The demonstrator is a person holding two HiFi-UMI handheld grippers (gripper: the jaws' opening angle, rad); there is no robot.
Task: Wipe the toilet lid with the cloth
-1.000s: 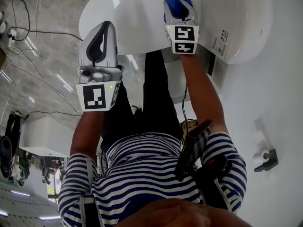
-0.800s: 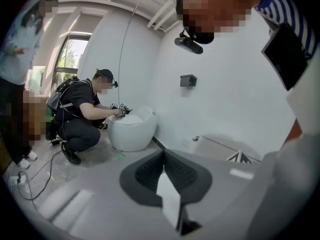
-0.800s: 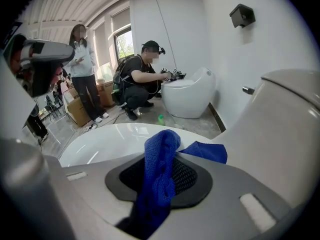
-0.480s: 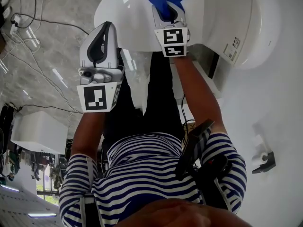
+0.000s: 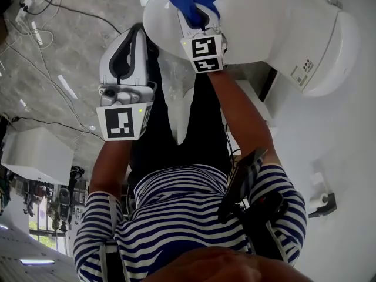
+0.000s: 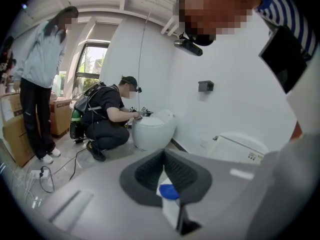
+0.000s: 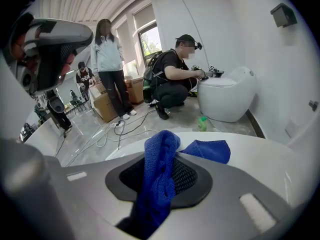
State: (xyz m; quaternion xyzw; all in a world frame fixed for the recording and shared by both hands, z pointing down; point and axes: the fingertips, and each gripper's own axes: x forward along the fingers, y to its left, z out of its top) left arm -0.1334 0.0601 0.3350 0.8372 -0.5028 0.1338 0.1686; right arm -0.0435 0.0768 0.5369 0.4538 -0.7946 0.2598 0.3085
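Cloth [image 5: 189, 0]: blue, loosely woven, limp. We judge it light and soft, with no stiffness of its own. It will fold and bunch wherever it is pushed, so it wipes only where something presses it flat. It is best held by a gathered bunch, with a free flap left out front to drag.

Toilet lid [image 5: 264, 22]: white, glossy, gently domed. We judge it hard and slick. The cloth should slide easily on it, and the wipe needs a steady downward press rather than force.

Right gripper [image 5: 197, 17]:
- The right gripper view shows the jaws clamped on a thick rope of the cloth [image 7: 159, 184]. It runs up between the pads and spills over their tips.
- The pads sit only as far apart as the bunched fabric forces them.
- Just ahead of the tips and a little to their right, a flat corner of the cloth lies on the toilet lid [image 7: 272, 156].
- The lid's white surface spreads out beyond and to both sides of the jaws.
- We cannot tell whether the gripper body itself touches the lid.

Left gripper [image 5: 133, 39]:
- It is held to the left of the right gripper and nearer the person, beside the lid's rim rather than over it.
- In its own view the left gripper [image 6: 163, 166] has its pads drawn together with nothing between them.
- It touches nothing that we can see.
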